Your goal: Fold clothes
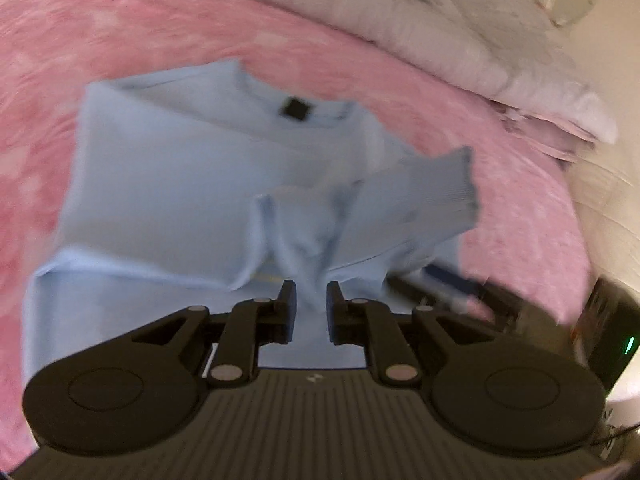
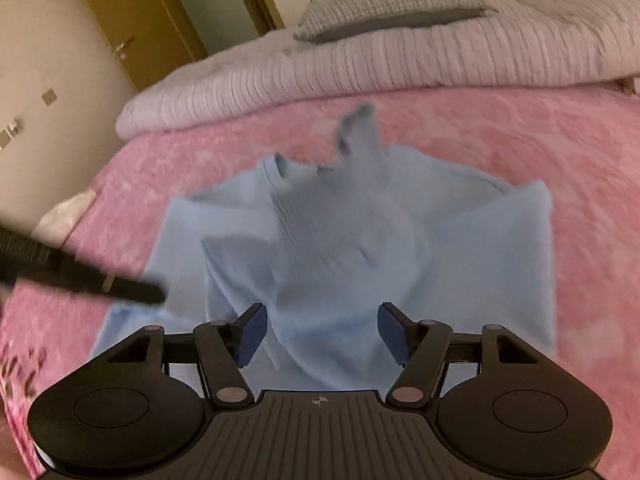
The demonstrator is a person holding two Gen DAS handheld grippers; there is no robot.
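A light blue knitted sweater (image 1: pixel 168 184) lies on a pink fluffy blanket (image 1: pixel 60 40), its collar with a black label (image 1: pixel 294 108) at the far side. One sleeve with a ribbed cuff (image 1: pixel 452 192) is folded across the body. My left gripper (image 1: pixel 311 300) points down at the sweater's near part, its jaws narrowly apart with a raised fold of the cloth between them. My right gripper (image 2: pixel 320 332) stands open wide just above the rumpled sweater (image 2: pixel 460 264), with nothing gripped between its blue pads. A black finger of the left gripper (image 2: pixel 132 292) reaches in from the left there.
A folded pale quilt (image 2: pixel 360 68) lies along the far side of the bed, with a grey checked pillow (image 2: pixel 384 4) on it. A wooden door (image 2: pixel 132 28) and a wall stand behind on the left. A black device with a green light (image 1: pixel 616 340) sits at the bed's right edge.
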